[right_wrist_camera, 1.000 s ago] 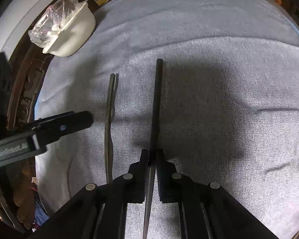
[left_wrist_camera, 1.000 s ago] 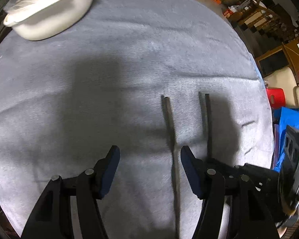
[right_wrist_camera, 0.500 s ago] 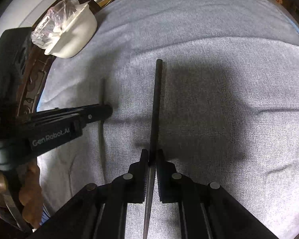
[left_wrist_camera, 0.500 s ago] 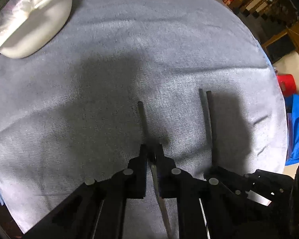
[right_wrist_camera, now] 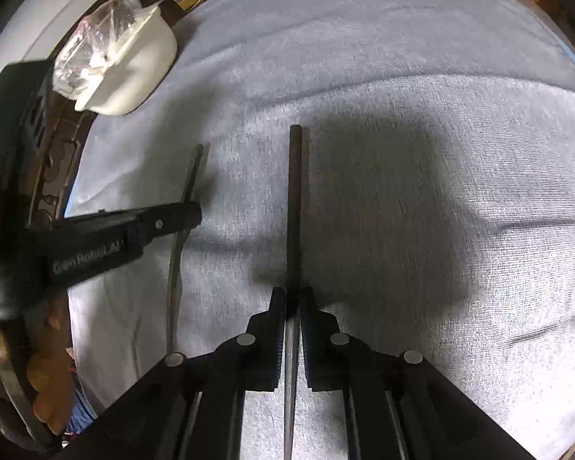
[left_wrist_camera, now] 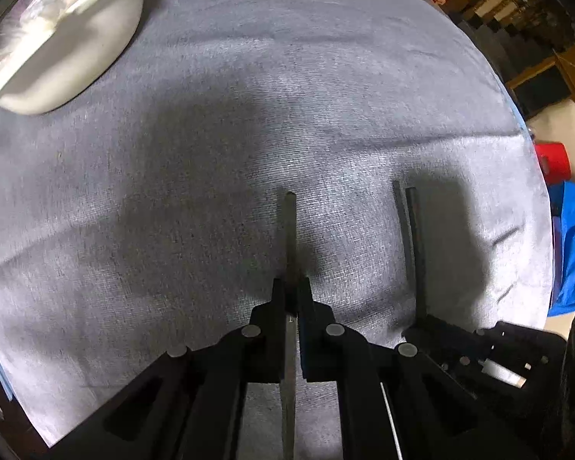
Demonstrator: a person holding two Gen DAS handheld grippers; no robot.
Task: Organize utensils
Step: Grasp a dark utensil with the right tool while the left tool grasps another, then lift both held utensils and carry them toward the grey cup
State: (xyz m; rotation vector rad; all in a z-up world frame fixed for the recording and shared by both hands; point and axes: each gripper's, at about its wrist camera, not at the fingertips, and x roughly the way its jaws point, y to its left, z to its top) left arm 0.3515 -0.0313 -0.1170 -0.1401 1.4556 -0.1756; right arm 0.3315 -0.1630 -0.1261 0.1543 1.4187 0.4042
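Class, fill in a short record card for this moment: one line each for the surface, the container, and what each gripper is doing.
surface: grey cloth over a round table
container: white bowl with clear plastic in it, at the cloth's far left edge
left gripper: shut on the left chopstick, jaws having just closed
right gripper: shut on the right chopstick
chopsticks: side by side, apart, far ends pointing away from the cameras

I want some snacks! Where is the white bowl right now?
The white bowl sits at the far left edge of the grey cloth, upper left in both wrist views, well away from both dark utensils.
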